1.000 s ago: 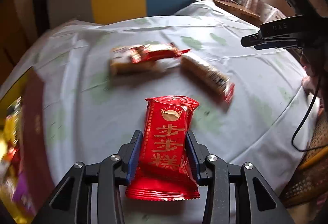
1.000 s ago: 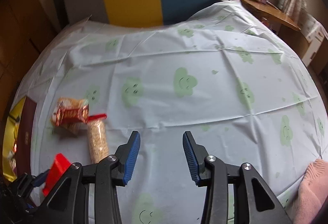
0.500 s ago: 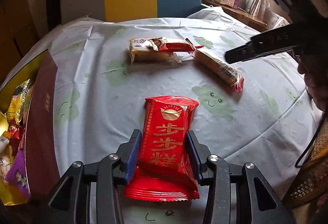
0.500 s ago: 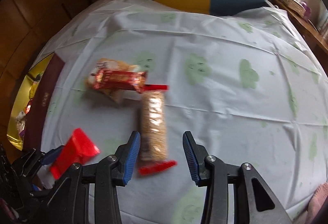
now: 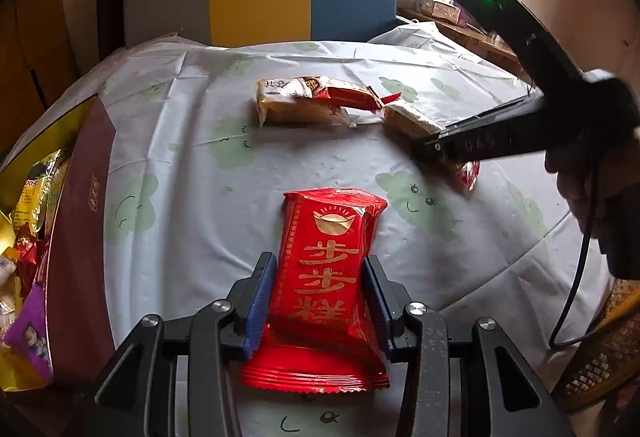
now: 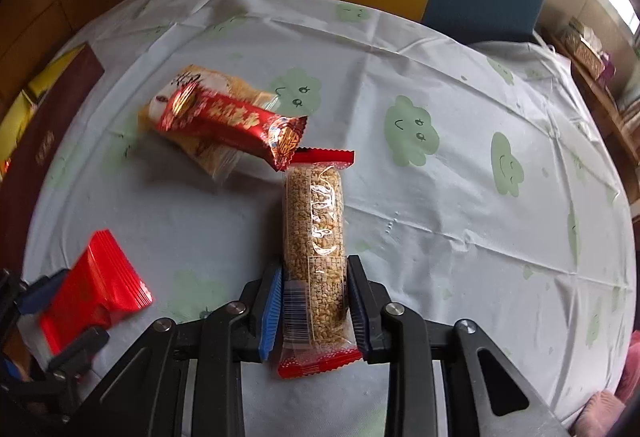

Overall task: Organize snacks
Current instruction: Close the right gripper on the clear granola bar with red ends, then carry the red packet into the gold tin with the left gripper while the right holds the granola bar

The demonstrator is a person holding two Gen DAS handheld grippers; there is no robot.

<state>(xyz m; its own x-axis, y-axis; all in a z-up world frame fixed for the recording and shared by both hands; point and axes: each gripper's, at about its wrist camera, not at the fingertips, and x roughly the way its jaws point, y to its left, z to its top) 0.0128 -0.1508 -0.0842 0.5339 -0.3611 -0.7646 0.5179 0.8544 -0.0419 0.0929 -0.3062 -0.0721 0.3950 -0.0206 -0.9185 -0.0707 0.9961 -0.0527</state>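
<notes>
Two hand-held grippers busy: left hand-held gripper (image 5: 316, 301) clamps red packet (image 5: 328, 269); right hand-held gripper (image 6: 314, 305) closing around grain bar (image 6: 316, 237) on surface (image 6: 440, 197), long axis running straight ahead between jaws.

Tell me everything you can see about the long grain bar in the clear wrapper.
The grain bar is a long block of pressed golden grains in a clear plastic wrapper with red crimped ends and a barcode label near the close end. It lies flat on the cloud-print tablecloth. The right tool is closing on its near part, one blue pad on each side. Its far end almost meets a red snack packet.
</notes>
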